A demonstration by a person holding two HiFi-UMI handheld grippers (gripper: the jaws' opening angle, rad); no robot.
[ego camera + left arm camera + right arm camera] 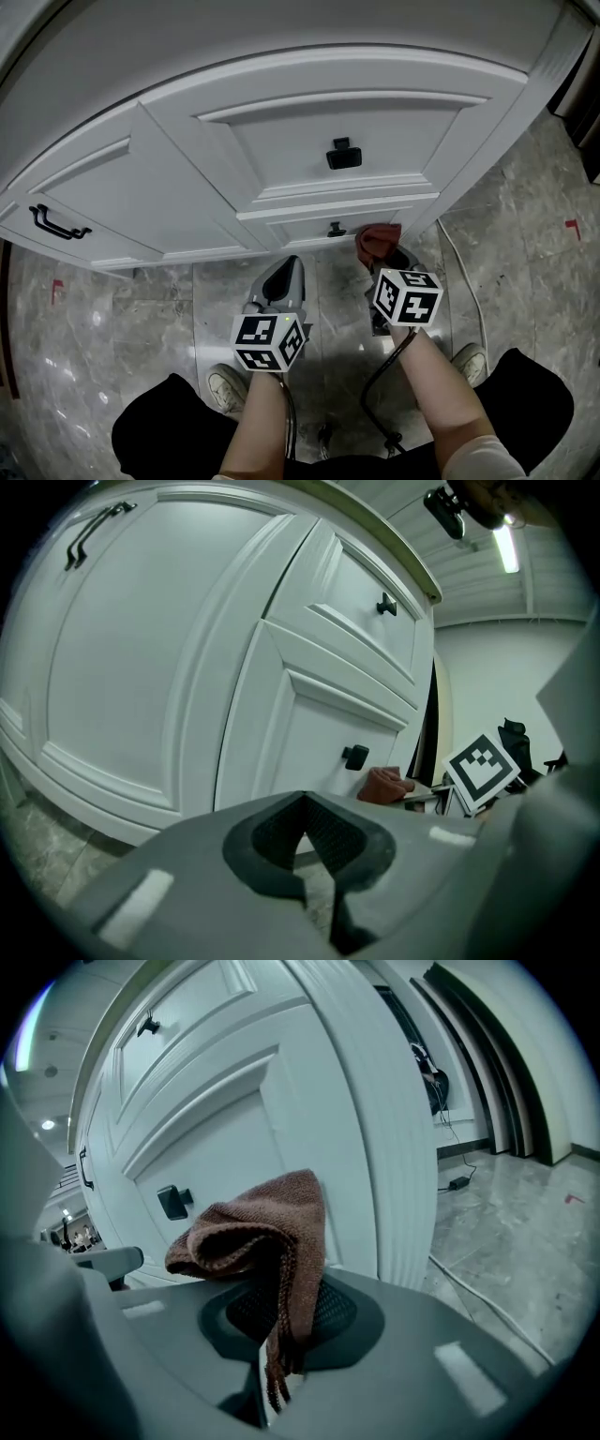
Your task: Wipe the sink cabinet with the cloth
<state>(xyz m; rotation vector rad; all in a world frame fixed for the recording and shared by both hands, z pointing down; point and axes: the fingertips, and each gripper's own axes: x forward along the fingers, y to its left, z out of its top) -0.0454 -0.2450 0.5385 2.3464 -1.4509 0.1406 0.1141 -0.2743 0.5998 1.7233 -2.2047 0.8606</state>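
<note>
The white sink cabinet [309, 131] fills the upper half of the head view, with drawer fronts and black knobs. My right gripper [386, 267] is shut on a red-brown cloth [378, 240], which it holds at the bottom drawer front, just right of the small black knob [336, 230]. In the right gripper view the cloth [267, 1232] bunches above the jaws of the right gripper [279, 1321] and a strip hangs down between them, close to the cabinet [244, 1119]. My left gripper [284, 272] is shut and empty, low before the cabinet base. Its own view shows the left gripper [302, 810], the cloth [382, 785] and the cabinet [141, 649].
A larger black knob [344, 154] sits on the upper drawer and a black bar handle [56, 223] on the left door. A white cable [461, 272] runs over the grey marble floor [141, 319] at the cabinet's right corner. The person's shoes [225, 384] stand close behind the grippers.
</note>
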